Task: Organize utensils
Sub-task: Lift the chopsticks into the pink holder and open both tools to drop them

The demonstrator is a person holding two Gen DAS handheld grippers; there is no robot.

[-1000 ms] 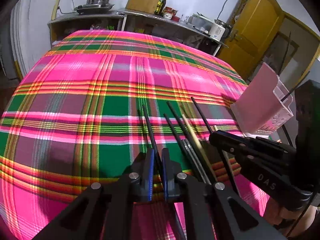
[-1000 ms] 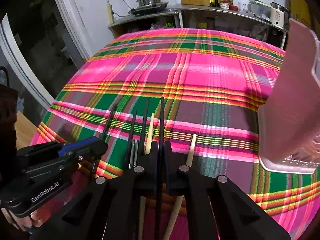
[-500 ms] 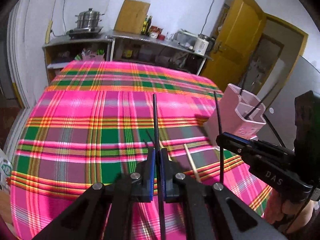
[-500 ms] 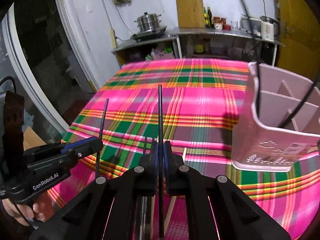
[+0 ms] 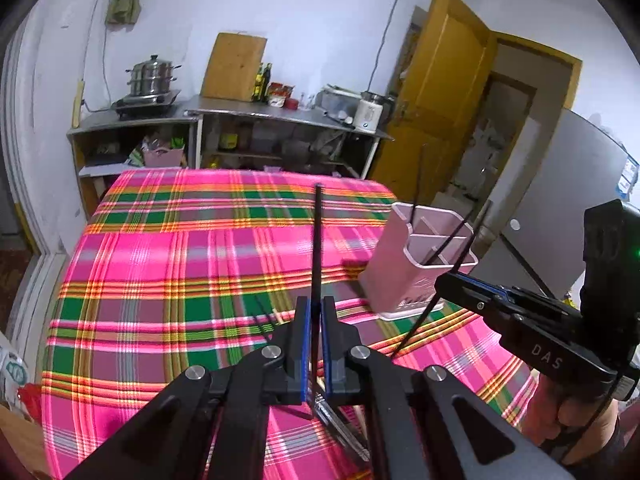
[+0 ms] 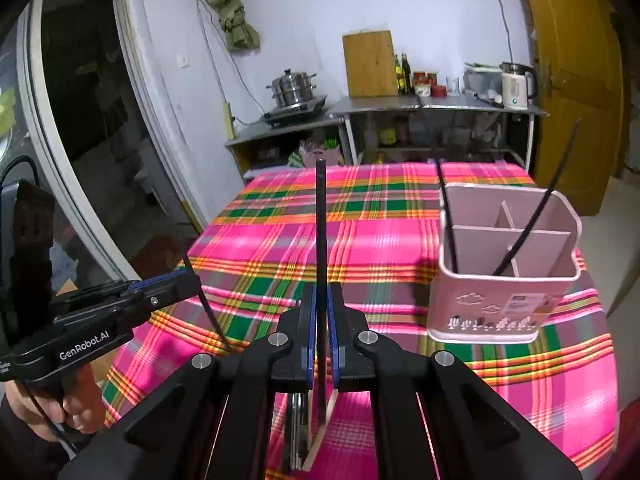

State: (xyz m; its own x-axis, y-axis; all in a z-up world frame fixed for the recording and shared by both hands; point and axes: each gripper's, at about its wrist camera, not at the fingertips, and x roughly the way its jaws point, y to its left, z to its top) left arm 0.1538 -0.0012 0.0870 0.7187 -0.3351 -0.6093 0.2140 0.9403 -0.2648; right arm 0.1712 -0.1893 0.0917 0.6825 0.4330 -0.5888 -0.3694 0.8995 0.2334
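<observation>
Left gripper [image 5: 315, 344] clamps one black chopstick [image 5: 318, 248], right gripper [image 6: 320, 336] another [image 6: 320, 232]; both lifted for dropping into pink holder [image 6: 504, 308] near table's right edge [image 6: 600, 360].

Steamer pot [image 5: 153, 76], cutting board [image 5: 233, 66], kettle [image 6: 516, 84], yellow door [image 5: 436, 92]

we see: home kitchen | steamer pot [image 5: 153, 76] on stove, cutting board [image 5: 234, 66], kettle [image 6: 516, 84], sauce bottles [image 6: 404, 72] on metal counter [image 5: 280, 114] | plaid-cloth table [image 5: 180, 264]
</observation>
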